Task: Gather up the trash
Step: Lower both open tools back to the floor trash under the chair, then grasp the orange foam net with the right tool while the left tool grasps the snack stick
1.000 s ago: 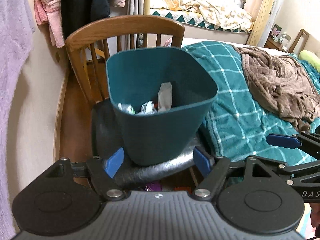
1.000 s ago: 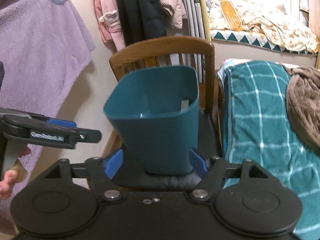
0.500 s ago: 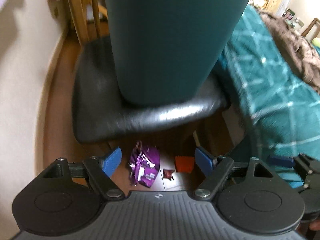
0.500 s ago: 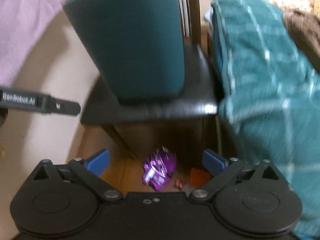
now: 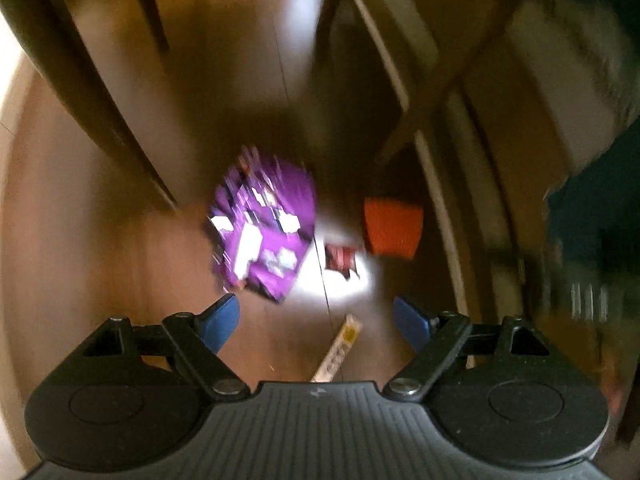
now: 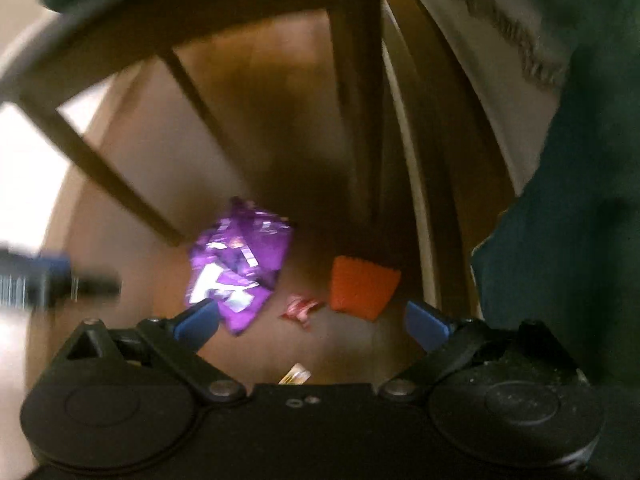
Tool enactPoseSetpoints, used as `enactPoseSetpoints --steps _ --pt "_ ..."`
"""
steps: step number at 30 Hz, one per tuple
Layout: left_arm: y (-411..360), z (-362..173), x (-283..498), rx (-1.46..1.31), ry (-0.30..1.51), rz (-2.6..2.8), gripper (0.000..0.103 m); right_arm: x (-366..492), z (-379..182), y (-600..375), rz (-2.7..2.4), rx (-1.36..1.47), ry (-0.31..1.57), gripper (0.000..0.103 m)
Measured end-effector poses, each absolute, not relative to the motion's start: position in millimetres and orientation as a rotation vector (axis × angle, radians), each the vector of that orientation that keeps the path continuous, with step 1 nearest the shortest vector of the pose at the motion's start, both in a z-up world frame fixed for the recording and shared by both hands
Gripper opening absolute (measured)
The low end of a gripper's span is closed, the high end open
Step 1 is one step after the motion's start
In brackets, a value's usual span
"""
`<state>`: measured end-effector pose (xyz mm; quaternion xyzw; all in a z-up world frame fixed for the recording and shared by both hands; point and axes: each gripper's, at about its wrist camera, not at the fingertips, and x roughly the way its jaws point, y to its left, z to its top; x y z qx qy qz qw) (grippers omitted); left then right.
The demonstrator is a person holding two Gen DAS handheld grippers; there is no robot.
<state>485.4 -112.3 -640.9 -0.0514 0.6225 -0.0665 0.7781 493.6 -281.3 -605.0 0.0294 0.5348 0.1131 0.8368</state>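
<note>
Trash lies on the wooden floor under the chair: a crumpled purple wrapper (image 5: 262, 232) (image 6: 238, 268), an orange packet (image 5: 393, 232) (image 6: 362, 292), a small red wrapper (image 5: 340, 258) (image 6: 299, 308) and a pale yellow-printed strip (image 5: 338, 354) (image 6: 295, 376). My left gripper (image 5: 316, 320) is open and empty, above the floor just short of the trash. My right gripper (image 6: 312, 318) is open and empty, its left finger over the purple wrapper's lower edge. The left gripper shows blurred at the left of the right wrist view (image 6: 52, 280). Both views are motion-blurred.
Dark wooden chair legs (image 5: 96, 96) (image 6: 356, 92) stand around the trash. A pale bed frame edge (image 5: 440, 152) and the teal blanket (image 6: 560, 220) hang on the right. A light wall (image 6: 24, 160) is on the left.
Both grippers have dropped from the teal bin on the chair seat down toward the floor under the chair. The trash is now larger and closer. Both stay open.
</note>
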Motion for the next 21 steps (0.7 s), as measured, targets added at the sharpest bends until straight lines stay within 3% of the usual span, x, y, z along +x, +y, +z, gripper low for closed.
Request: enactPoseSetpoints --steps 9,21 --pt "-163 -790 447 0.078 1.439 -0.222 0.084 546 -731 -291 0.155 0.08 1.181 0.1" --pt "-193 -878 439 0.19 1.464 -0.247 0.084 587 -834 -290 0.078 0.143 1.259 0.099"
